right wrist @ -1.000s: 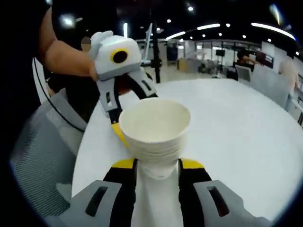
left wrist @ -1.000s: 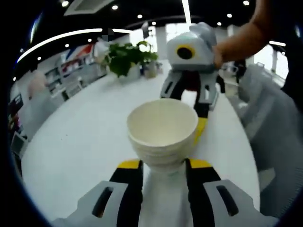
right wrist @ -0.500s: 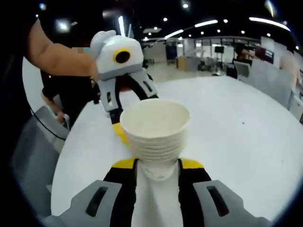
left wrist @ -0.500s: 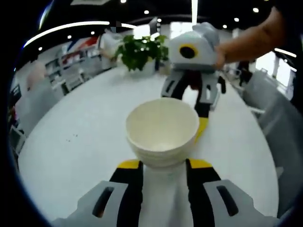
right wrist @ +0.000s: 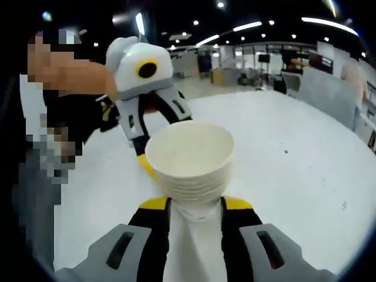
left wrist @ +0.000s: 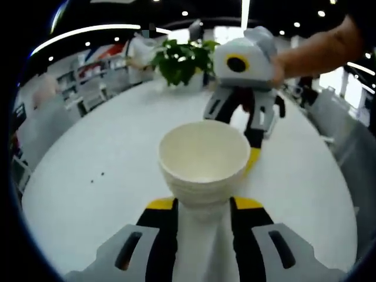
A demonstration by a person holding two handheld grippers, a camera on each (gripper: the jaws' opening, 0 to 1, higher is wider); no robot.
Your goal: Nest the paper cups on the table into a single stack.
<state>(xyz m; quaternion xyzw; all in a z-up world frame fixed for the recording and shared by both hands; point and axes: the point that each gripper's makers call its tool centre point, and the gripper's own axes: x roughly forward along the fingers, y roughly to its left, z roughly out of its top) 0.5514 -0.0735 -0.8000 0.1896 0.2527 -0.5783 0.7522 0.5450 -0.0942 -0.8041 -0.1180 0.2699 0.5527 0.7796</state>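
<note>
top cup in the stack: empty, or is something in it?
Empty. Both views look down into the top cup of the stack and show a bare pale inside; both grippers' jaws close on the stack's lower part.

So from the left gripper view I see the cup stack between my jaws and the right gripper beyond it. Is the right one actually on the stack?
Observer: Yes. In the right gripper view the stack of paper cups has its lower part wedged between the right gripper jaws.
Operator: And how does the left gripper look from there?
Observer: The left gripper reaches in from the far side. One yellow tip sits against the stack's wall, and the cups hide the other.
</note>
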